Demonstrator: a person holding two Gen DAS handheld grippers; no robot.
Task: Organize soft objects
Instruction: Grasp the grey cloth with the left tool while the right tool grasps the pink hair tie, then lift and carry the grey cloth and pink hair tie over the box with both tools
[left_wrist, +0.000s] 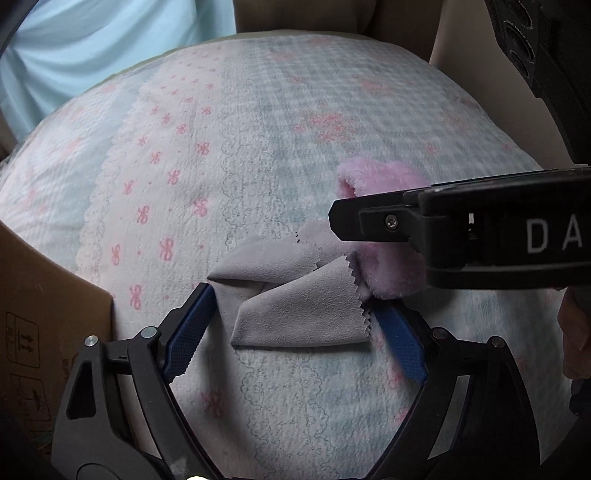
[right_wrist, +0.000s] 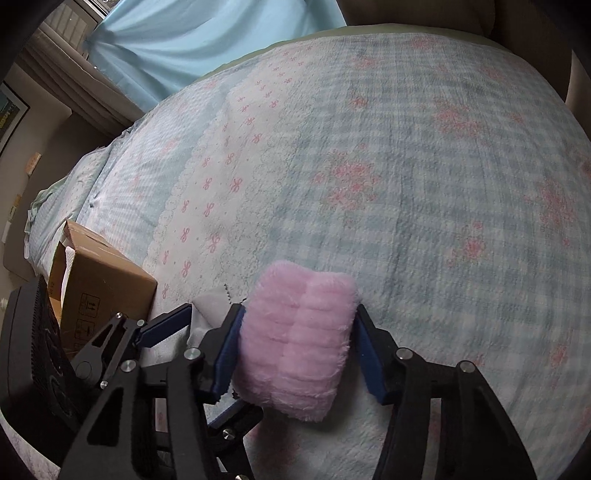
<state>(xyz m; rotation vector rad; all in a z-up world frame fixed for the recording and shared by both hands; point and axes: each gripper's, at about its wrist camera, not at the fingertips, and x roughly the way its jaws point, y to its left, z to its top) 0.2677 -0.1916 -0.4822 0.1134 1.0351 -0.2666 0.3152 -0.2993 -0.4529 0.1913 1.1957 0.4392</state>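
1. Blue-padded jaws of the left gripper (left_wrist: 295, 314) are seen lowest in the left wrist view, set fairly wide to either side of a crumpled grey cloth (left_wrist: 295, 302); the left pad (left_wrist: 192, 328) lies at the cloth's edge, yet a firm pinch cannot be confirmed.
2. Jaws of the right gripper (right_wrist: 299, 343) are set narrower, with a pink plush pad (right_wrist: 299, 343) between them; the pads are seen against both its sides, so it is judged to be gripped or very nearly so.
3. Both soft things are found on the quilted bed cover (right_wrist: 424, 177), the pink one touching the grey cloth's right edge.
4. A cardboard box (right_wrist: 107, 284) is seen at the bed's left side, near the left gripper; whether it is the intended container cannot be told.
5. The step in hand is judged to be a two-handed pick-up, with neither thing lifted yet.
6. Next, the left jaws would need to be closed on a fold of the cloth, not the cover beneath; then both things could be raised together.
7. Care is called for so that the cloth is not dragged along by the plush.
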